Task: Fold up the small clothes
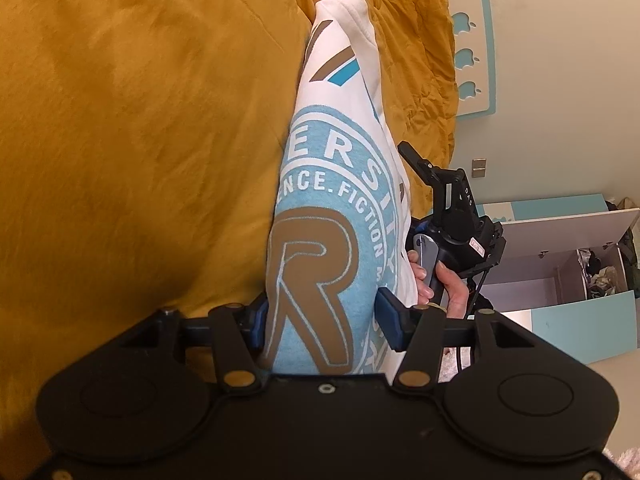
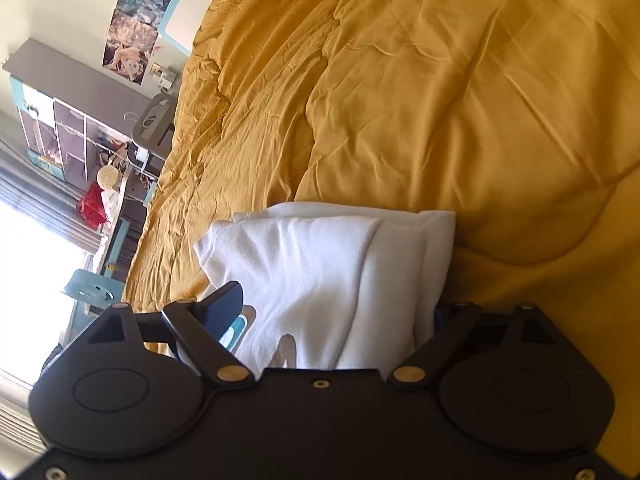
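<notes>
Left wrist view first: left gripper (image 1: 320, 322) w/ its blue pads set apart, and the folded white shirt (image 1: 340, 184) running straight btwn them, the light-blue round print w/ the big brown R filling the gap. Left pad (image 1: 256, 326) sits right against the cloth edge, right pad (image 1: 390, 320) just beside the other edge; can't tell if either really presses, so it reads as wide jaws w/ the shirt in the middle, not a clear clamp. Shirt stretches away from the fingers to the far side, over the mustard-yellow duvet (image 1: 120, 140). Just right of the shirt, a person's hand (image 1: 444, 284) wraps the handle of the right gripper (image 1: 412, 156), seen side-on, fingers too foreshortened here to judge. Far right: wall, pale-blue cabinet (image 1: 568, 320). Over to the right wrist view: right gripper (image 2: 340, 308) spread wide, left finger (image 2: 224, 304) lying on top of the shirt's near left edge, right finger mostly hidden behind cloth. White shirt (image 2: 320, 272), plain side up, bundled btwn the fingers and bulging past them toward the far side, resting on the duvet (image 2: 440, 100). No visible squeeze on the cloth. Left bkgd: bright window (image 2: 36, 260), shelving (image 2: 72, 120), poster (image 2: 136, 28).
</notes>
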`<state>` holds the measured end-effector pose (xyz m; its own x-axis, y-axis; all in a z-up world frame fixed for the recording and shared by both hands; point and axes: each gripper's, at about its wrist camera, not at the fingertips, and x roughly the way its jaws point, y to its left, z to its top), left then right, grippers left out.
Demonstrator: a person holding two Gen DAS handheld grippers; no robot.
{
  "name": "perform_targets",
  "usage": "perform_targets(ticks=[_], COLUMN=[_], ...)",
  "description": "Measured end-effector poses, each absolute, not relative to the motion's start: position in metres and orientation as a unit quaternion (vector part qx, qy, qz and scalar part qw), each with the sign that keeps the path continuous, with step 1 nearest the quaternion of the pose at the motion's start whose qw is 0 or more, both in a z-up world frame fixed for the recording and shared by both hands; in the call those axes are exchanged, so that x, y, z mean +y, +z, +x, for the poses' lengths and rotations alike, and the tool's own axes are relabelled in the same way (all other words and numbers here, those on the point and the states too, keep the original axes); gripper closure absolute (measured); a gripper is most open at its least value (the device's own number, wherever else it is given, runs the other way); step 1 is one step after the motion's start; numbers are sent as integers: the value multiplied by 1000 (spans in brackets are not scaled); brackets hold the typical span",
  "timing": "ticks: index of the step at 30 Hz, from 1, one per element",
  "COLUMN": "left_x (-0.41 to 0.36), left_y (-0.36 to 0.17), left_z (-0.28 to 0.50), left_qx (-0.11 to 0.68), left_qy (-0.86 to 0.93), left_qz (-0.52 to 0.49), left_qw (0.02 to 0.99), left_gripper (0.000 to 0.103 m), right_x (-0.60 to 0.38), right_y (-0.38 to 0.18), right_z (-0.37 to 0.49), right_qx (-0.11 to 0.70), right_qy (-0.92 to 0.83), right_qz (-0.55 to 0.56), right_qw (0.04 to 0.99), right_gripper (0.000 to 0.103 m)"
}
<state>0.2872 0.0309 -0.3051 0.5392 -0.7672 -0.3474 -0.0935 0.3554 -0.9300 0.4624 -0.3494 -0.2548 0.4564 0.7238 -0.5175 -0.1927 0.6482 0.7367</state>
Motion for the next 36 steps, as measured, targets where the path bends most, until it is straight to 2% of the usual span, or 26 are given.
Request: perform_targets(ticks=[20,23,26,32,34,36], left_x=[22,22,21,16,16,16], left_y=[-298,-298,-297,-292,-291,-289], left_z=[289,288,289,289,289,290], left_qx=[413,411,410,404,404,405], left_qy=[-223,-220,-218,-209,-203,-200], left_qz=[-503,-504,-504,-493,-496,-494], left_qw=[726,727,728,742,742,743], left_gripper=[45,45,46,55,65,70], right_x=[-339,-338,-339,-349,-351,-350], right_y=[-249,-248,-248,-247,-245,-239], right_z=[461,459,458,453,452,450], right_qx=[439,436,435,433,434,434], right_qy=[285,283,274,251,245,243], right_qz=[251,243,241,244,252,251], right_qw=[814,819,823,830,829,830], right_gripper=[12,15,24,53,62,66])
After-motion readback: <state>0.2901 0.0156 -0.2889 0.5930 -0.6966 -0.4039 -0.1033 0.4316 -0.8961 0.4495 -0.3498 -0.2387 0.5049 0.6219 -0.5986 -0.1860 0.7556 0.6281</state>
